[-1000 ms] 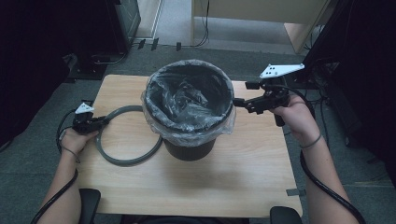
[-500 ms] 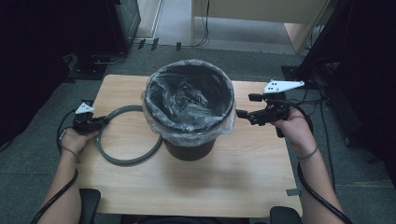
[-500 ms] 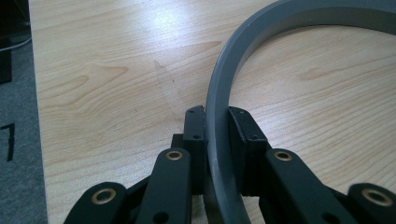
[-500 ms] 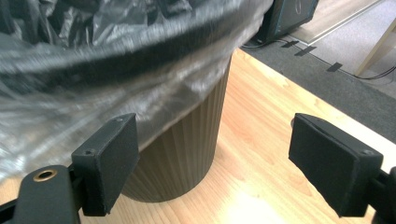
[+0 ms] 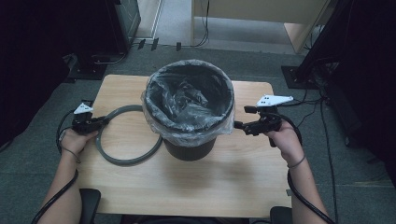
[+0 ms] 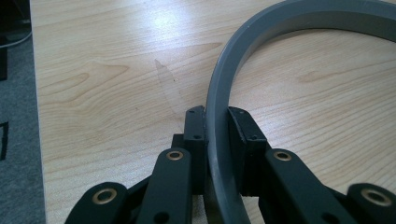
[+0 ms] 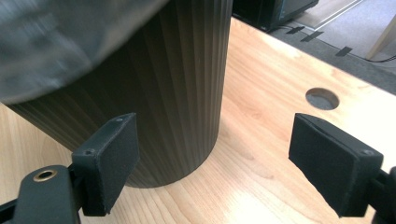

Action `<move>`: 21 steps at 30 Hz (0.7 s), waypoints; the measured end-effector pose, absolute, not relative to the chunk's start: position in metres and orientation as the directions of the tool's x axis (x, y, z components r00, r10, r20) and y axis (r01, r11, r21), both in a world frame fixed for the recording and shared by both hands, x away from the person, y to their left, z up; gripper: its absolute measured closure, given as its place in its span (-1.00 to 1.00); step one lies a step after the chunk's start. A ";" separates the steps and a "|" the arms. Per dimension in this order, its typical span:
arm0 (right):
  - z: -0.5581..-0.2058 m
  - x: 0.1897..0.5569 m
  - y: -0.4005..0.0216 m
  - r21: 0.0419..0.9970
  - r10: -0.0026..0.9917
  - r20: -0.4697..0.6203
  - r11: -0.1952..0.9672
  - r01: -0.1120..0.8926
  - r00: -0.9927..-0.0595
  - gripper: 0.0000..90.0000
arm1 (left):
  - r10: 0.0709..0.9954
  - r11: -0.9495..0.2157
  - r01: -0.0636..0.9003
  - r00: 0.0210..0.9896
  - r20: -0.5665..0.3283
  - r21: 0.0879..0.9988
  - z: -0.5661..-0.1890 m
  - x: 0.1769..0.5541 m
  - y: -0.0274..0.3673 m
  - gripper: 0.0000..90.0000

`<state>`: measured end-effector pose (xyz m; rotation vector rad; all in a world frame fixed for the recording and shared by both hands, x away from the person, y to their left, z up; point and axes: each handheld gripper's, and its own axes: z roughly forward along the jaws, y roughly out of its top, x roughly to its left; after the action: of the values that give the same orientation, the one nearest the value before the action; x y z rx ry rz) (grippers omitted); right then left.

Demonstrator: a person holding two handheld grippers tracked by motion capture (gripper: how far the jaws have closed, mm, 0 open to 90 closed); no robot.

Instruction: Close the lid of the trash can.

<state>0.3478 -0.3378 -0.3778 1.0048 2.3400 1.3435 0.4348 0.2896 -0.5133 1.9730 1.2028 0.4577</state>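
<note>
A dark ribbed bin (image 5: 189,147) stands mid-table, lined with a black bag (image 5: 187,95) whose clear edge hangs over the rim. A grey plastic ring (image 5: 126,162) lies flat on the table to the bin's left, its right side against the bin's base. My left gripper (image 5: 103,121) is shut on the ring's left arc; in the left gripper view both pads (image 6: 194,128) press on the ring (image 6: 243,60). My right gripper (image 5: 243,117) hangs low at the bin's right side, open. Its jaws (image 7: 219,154) stand wide apart with the bin wall (image 7: 173,93) just ahead of the left pad (image 7: 112,156), nothing between them.
The wooden table (image 5: 187,186) has bare room in front of the bin and a round cable hole (image 7: 322,98) near its far right corner. Cables trail from both grippers off the table's sides. Dark cabinets and grey carpet surround the table.
My right gripper has come down from rim height to beside the bin's lower wall. The left gripper and the ring have stayed put.
</note>
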 end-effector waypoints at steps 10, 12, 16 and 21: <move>-0.418 0.351 -0.336 0.821 0.676 0.096 0.362 0.442 -0.731 -0.65 | 0.875 -0.243 0.615 0.473 -0.104 0.751 -0.512 0.433 0.293 0.75; -0.428 0.352 -0.336 0.817 0.682 0.107 0.355 0.455 -0.723 -0.65 | 0.876 -0.242 0.619 0.471 -0.106 0.747 -0.511 0.433 0.293 0.75; -0.449 0.353 -0.336 0.809 0.698 0.097 0.360 0.464 -0.709 -0.65 | 0.876 -0.236 0.624 0.468 -0.114 0.745 -0.511 0.434 0.294 0.75; -0.474 0.356 -0.338 0.805 0.720 0.117 0.334 0.490 -0.684 -0.65 | 0.878 -0.200 0.636 0.454 -0.152 0.745 -0.512 0.431 0.297 0.75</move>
<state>0.3557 -0.3376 -0.4744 1.0895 2.3403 1.2721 0.4313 0.2971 -0.5115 1.9295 1.2691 0.3951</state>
